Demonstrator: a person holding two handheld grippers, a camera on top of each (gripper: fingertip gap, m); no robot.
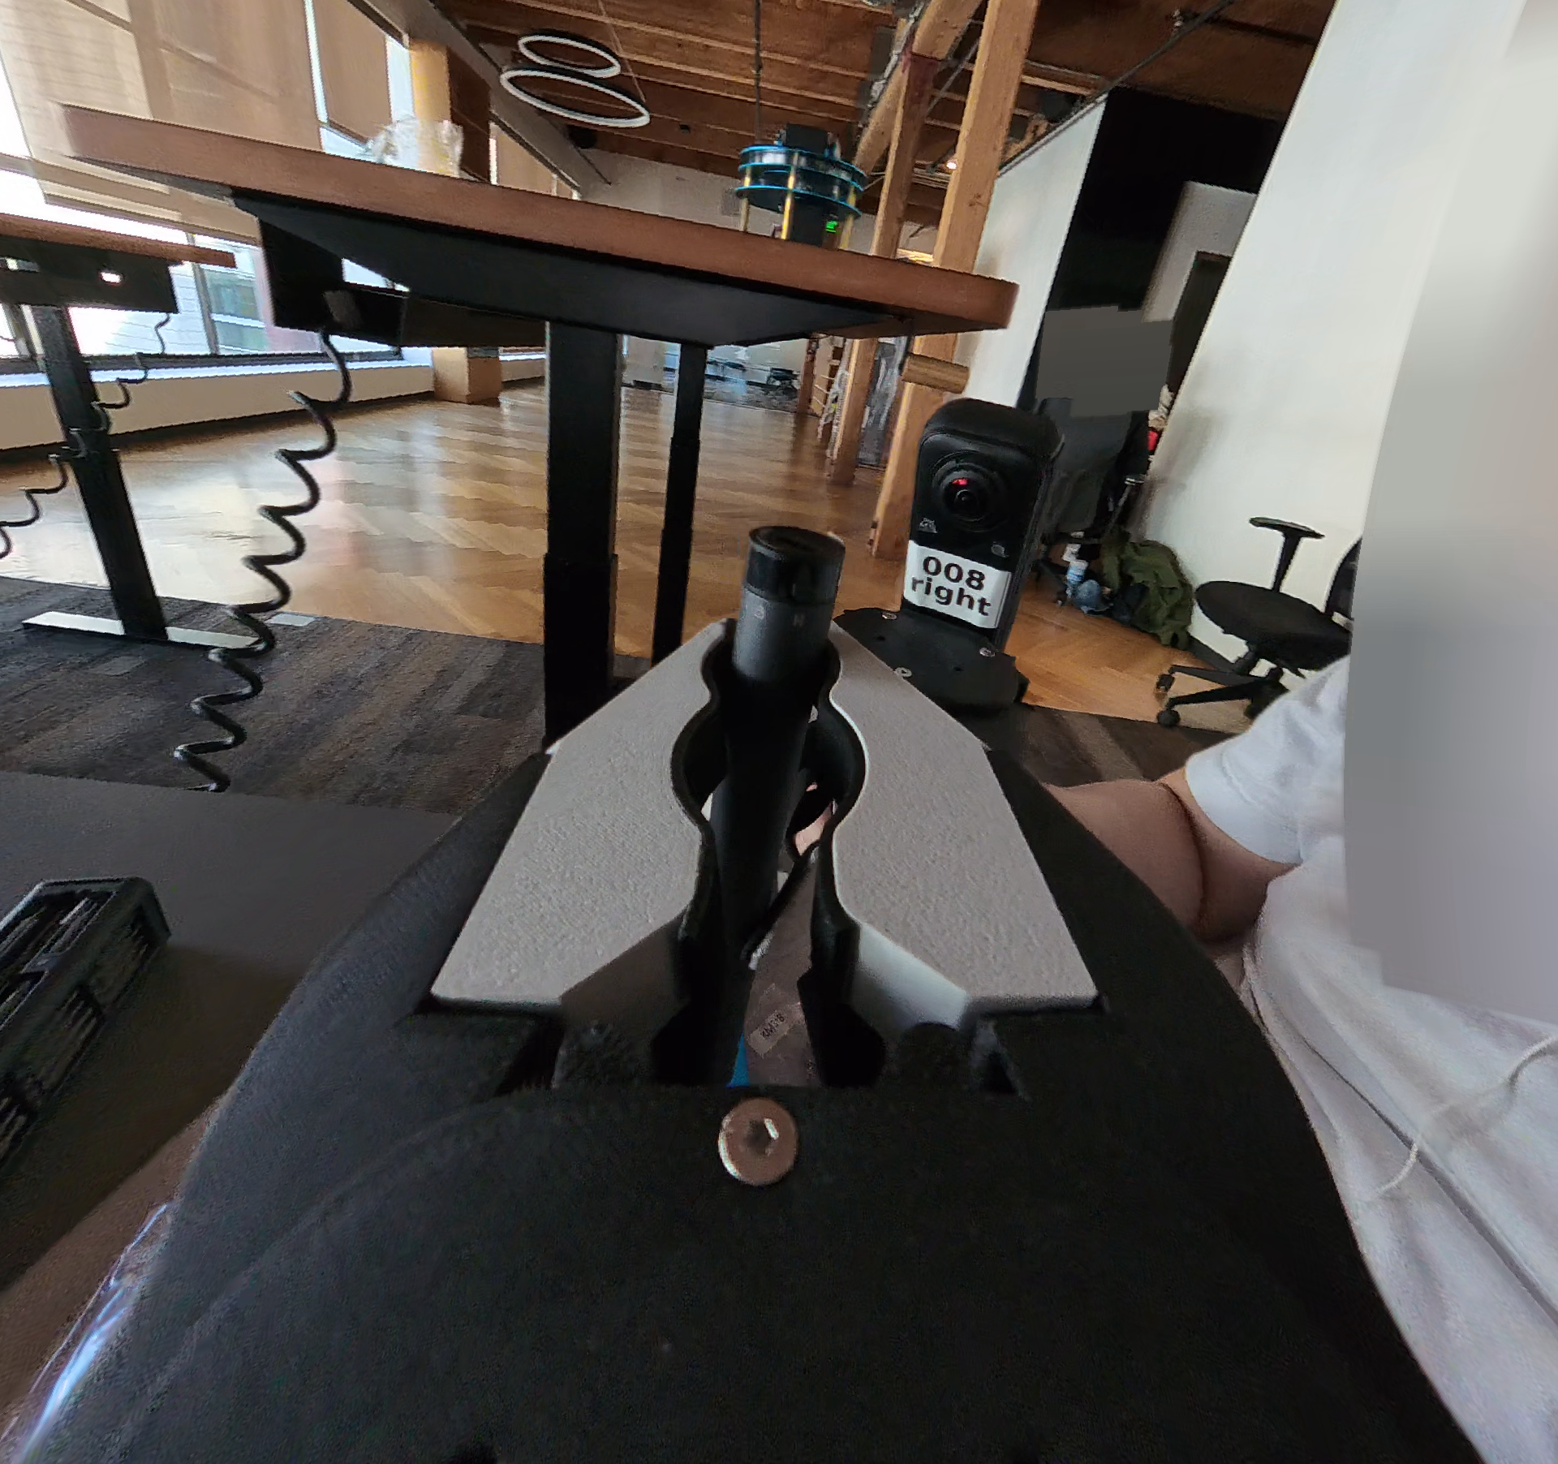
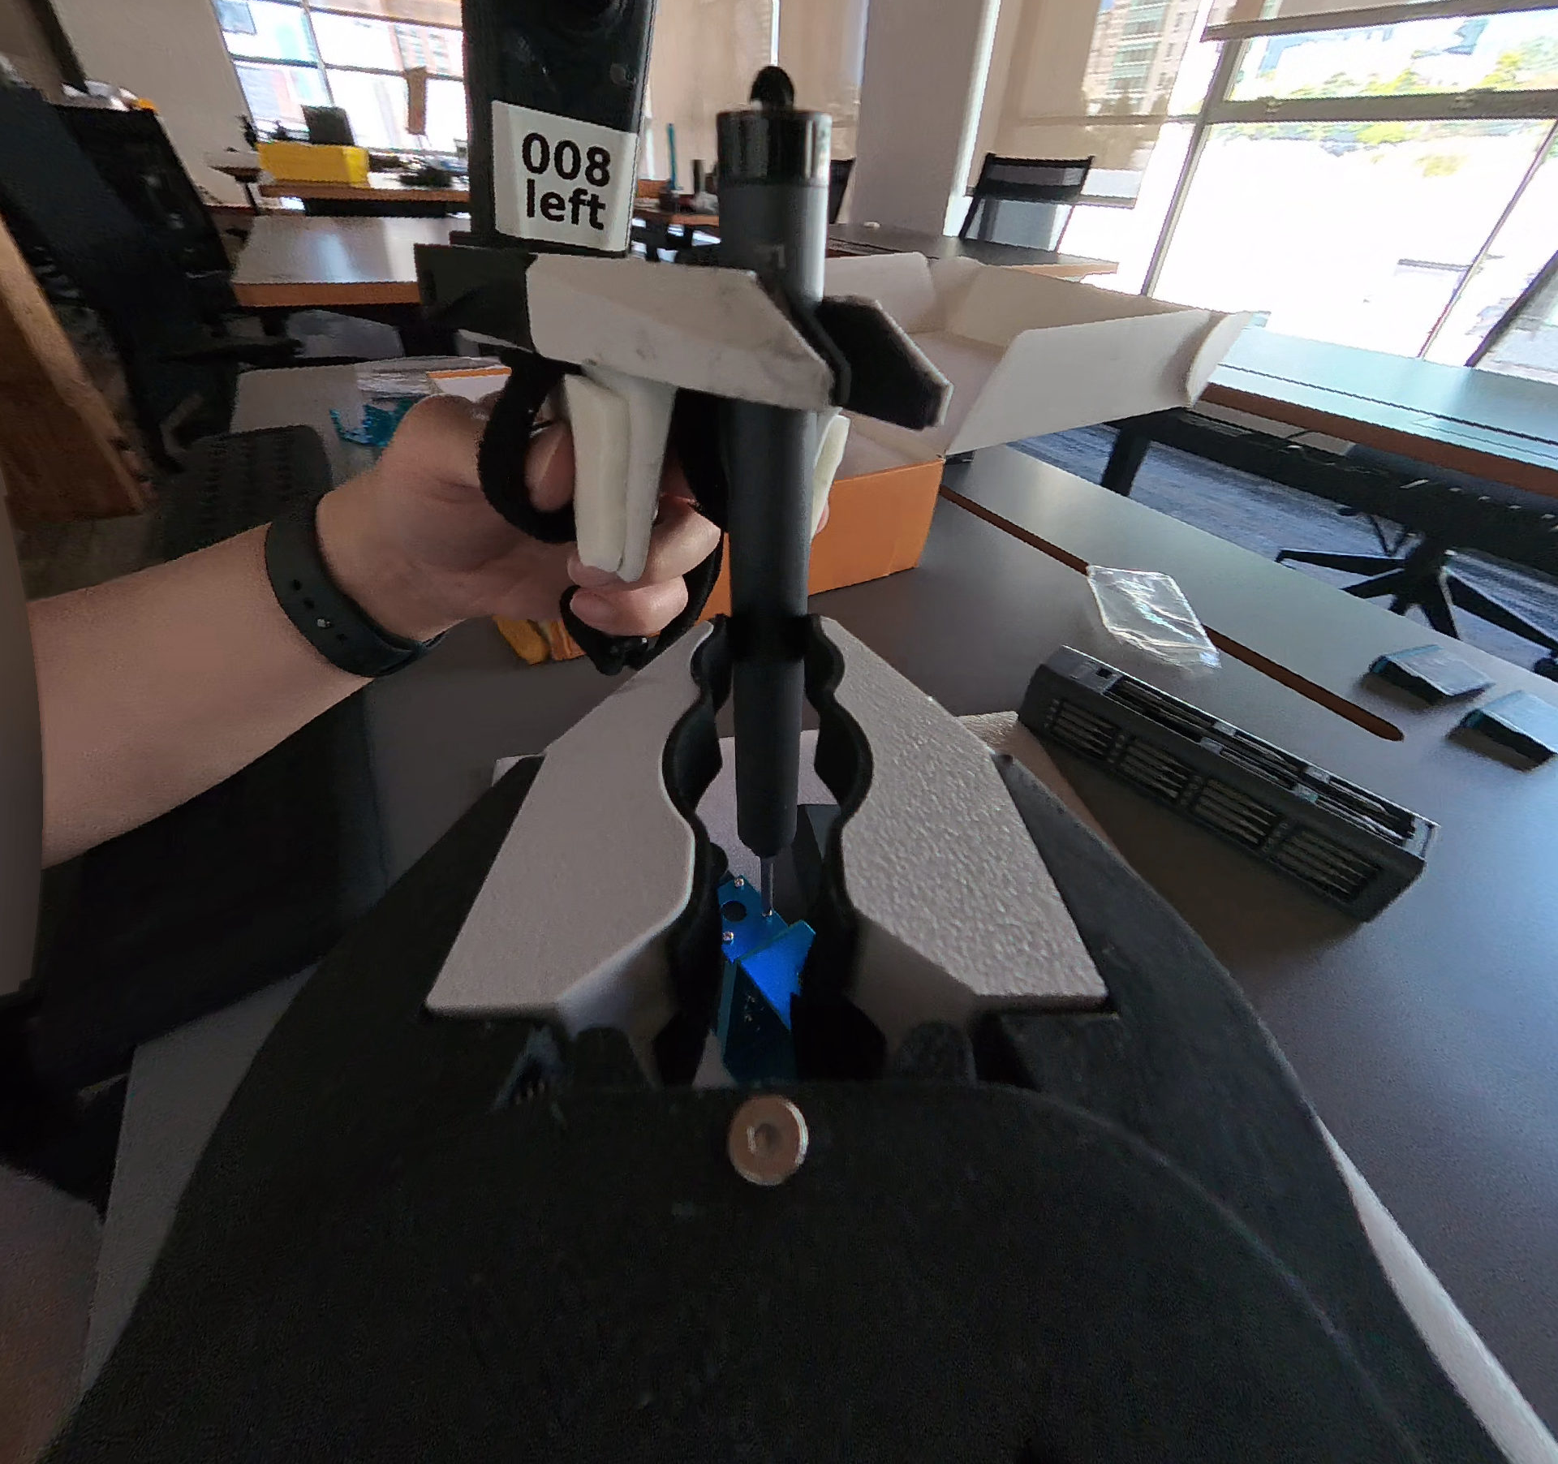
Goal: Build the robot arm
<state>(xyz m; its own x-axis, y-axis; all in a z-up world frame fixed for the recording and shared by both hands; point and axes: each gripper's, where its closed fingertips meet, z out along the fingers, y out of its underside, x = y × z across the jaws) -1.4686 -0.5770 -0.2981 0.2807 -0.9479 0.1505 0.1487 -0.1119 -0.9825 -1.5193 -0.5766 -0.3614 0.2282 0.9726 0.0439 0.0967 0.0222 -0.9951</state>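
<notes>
My left gripper (image 1: 780,648) is shut on a dark grey pen-shaped electric screwdriver (image 1: 771,749), whose top end sticks out past the fingertips. In the right wrist view the left gripper (image 2: 809,344), held by a hand (image 2: 472,530), keeps the screwdriver (image 2: 767,496) upright. Its bit touches a small screw on a blue metal part (image 2: 759,977). My right gripper (image 2: 767,639) is shut on that blue part, deep between its fingers. The right gripper's camera (image 1: 978,496) shows just beyond the left one.
A black bit case (image 2: 1222,783) lies on the grey desk (image 2: 1349,1002) to the right, with a clear plastic bag (image 2: 1151,614) and two dark packets (image 2: 1425,673). An open orange box (image 2: 885,521) stands behind. A raised desk (image 1: 590,243) and an office chair (image 1: 1265,622) are farther off. Left tips to right tips: about 8 centimeters. The black bit case (image 2: 1222,783) lies around 25 centimeters away from my right fingertips.
</notes>
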